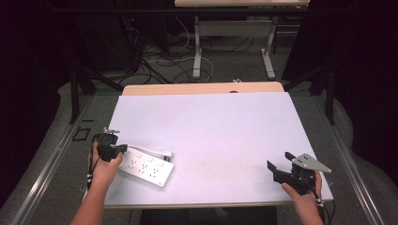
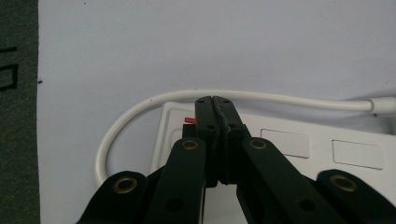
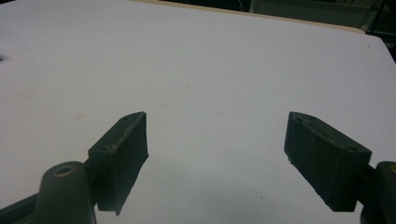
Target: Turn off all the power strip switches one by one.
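- Left gripper (image 1: 112,151): held in the person's left hand (image 1: 104,171) at the near left part of the table (image 1: 220,122). Its jaws stand pressed together, tip to tip, with nothing between them; the left gripper view confirms the closed tips (image 2: 215,103).
- Power strip (image 1: 145,165): white, lying flat on the table, directly under and ahead of the left gripper. The closed tips are down on the strip's end, by the small red switch (image 2: 189,120), which sits just to the side of the jaws in the left gripper view. Whether the tips actually press the strip's surface cannot be told.
- Cord (image 2: 140,109): white, leaves the strip's end, loops round beyond the gripper tips and runs along the strip's far edge. In the high view it ends at a plug (image 1: 166,153) lying beside the strip's far side.
- Blank panels (image 2: 285,142): two raised rectangles on the strip's top face, to one side of the left gripper's jaws.
- Table middle: plain pale surface between the two grippers, lightly marked.
- Right gripper (image 1: 280,165): held in the person's right hand (image 1: 305,197) at the near right corner, well apart from the power strip. Its jaws stand wide, nothing between them; the right gripper view shows bare table between the two pads (image 3: 123,154). A grey three-cornered plate (image 1: 309,162) sits on top.
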`<state>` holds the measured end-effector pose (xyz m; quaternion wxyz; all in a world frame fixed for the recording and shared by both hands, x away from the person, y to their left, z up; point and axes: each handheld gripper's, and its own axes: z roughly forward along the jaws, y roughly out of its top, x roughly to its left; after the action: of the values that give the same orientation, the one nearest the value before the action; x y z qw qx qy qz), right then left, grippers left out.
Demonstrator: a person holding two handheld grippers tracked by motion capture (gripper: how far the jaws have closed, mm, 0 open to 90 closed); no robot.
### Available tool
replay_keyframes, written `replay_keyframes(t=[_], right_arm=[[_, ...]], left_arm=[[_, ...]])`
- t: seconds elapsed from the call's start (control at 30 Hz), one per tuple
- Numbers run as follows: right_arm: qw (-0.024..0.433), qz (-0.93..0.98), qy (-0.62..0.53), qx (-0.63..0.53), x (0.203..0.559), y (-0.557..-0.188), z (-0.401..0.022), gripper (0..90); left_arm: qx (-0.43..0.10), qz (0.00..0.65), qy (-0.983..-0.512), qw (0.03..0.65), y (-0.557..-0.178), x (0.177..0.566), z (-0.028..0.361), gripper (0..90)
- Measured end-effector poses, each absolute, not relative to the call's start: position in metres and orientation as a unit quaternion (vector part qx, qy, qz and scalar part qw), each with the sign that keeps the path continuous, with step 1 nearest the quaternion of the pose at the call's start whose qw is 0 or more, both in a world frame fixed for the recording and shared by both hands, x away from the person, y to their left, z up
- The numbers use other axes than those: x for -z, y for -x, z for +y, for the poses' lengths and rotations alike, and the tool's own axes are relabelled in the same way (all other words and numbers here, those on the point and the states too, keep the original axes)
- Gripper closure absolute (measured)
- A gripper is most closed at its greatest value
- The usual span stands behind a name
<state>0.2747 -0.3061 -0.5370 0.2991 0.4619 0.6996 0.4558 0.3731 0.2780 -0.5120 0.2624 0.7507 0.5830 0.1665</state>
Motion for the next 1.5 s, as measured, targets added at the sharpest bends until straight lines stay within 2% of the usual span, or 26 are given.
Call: replay_keyframes(t=[0.47,1.5], right_arm=[[0.288,0.696,-0.469,-0.461,0.537,-0.274,-0.305,20.8],[0.299,0.703,-0.458,-0.454,0.536,-0.274,-0.307,20.8]], left_arm=[[-0.156,0.576,-0.752,0.279,-0.37,0.507,0.263,90.0],[-0.127,0.567,-0.766,0.277,-0.361,0.515,0.242,90.0]])
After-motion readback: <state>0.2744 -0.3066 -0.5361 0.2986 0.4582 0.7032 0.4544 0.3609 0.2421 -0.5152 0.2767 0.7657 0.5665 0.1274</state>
